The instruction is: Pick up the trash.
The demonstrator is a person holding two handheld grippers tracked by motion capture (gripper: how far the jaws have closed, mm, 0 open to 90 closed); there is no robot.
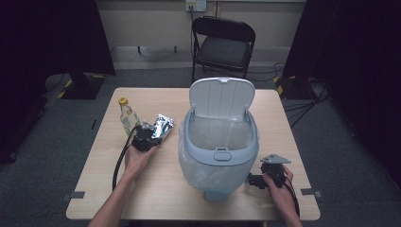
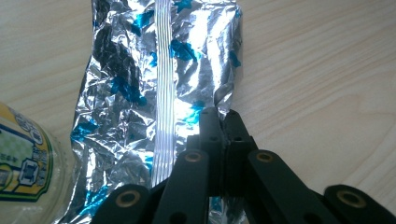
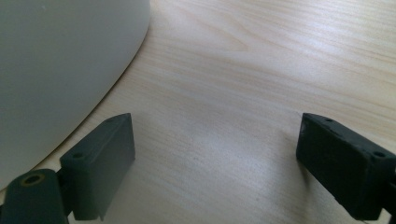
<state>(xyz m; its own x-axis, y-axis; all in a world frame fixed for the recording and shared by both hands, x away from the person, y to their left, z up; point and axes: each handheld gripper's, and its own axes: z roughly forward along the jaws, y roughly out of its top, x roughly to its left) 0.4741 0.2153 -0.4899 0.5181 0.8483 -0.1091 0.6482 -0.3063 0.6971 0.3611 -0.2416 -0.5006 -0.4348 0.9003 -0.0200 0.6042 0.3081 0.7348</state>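
Left tool point(image 2: 219, 116): jaws closed together, pinching the lower edge of the foil bag point(image 2: 159, 93); seen in the high view at point(image 1: 150, 134), held by the left hand point(image 1: 137, 158).
Foil bag: crumpled silver wrapper with blue print, lying flat on the tabletop point(image 1: 165, 189), left of the bin; in the high view at point(image 1: 163, 125). Ribbed seam runs lengthwise up its middle.
Right tool point(image 3: 215, 154): jaws wide apart, nothing between them, bare wood under them; in the high view at point(image 1: 257, 179), low at the tabletop's right front, just beside the bin base.
Right hand point(image 1: 279, 187): grips the right tool's body, grey three-cornered plate on top.
Bin point(image 1: 220, 151): pale blue-grey, lid flipped up at the back, clear liner bag hanging over the rim, stands centre-right of the tabletop; its pale wall at point(image 3: 60, 70).
Bottle point(image 1: 126, 116): clear plastic, yellow cap, upright, just left of the foil bag; label edge at point(image 2: 23, 163).
Chair point(image 1: 222, 42): black, folding, behind the tabletop.
Cable: black, trails from the left tool toward the front edge.
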